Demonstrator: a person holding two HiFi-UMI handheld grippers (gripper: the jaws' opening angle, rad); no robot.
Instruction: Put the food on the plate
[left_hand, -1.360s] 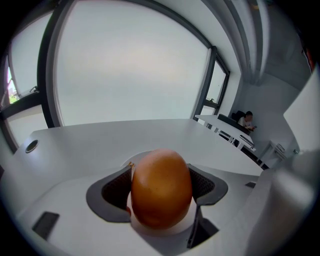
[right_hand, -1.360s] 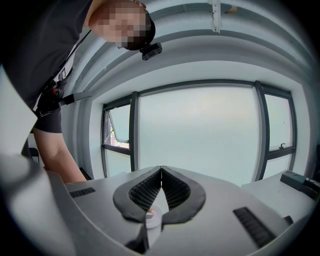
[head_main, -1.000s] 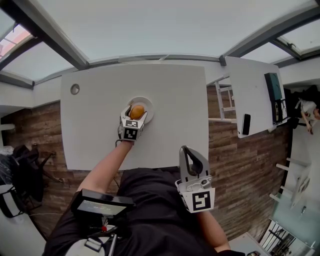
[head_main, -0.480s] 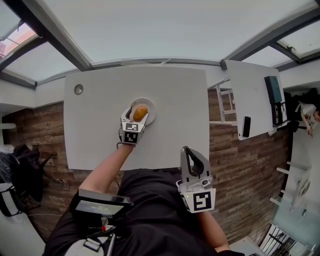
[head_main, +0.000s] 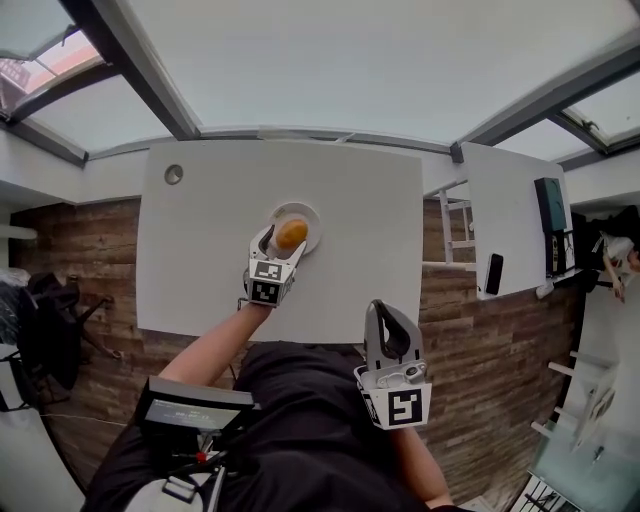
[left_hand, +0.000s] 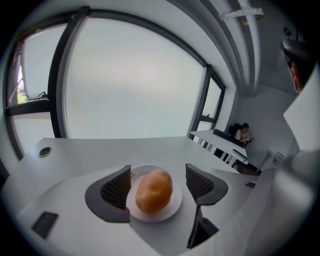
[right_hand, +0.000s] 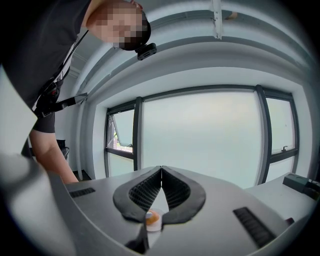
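A brown, rounded piece of food (head_main: 291, 233) lies on a small white plate (head_main: 311, 217) in the middle of the white table (head_main: 200, 250). My left gripper (head_main: 283, 240) is open at the plate's near side. In the left gripper view the food (left_hand: 154, 191) rests on the plate (left_hand: 171, 210) between the two spread jaws, with a gap on each side. My right gripper (head_main: 385, 315) is shut on nothing and held up near the person's body, off the table. Its view shows the closed gripper (right_hand: 161, 169) and, far below it, the plate with the food (right_hand: 152, 218).
A small round fitting (head_main: 174, 174) sits at the table's far left corner. To the right stands a second white table (head_main: 510, 215) with a phone (head_main: 493, 273) and a dark device (head_main: 551, 205). A stool frame (head_main: 450, 215) stands between the tables. A person (left_hand: 244, 132) sits far off.
My left gripper has drawn back a little toward the person while the food stays on the plate. The right gripper has kept its place, still shut.
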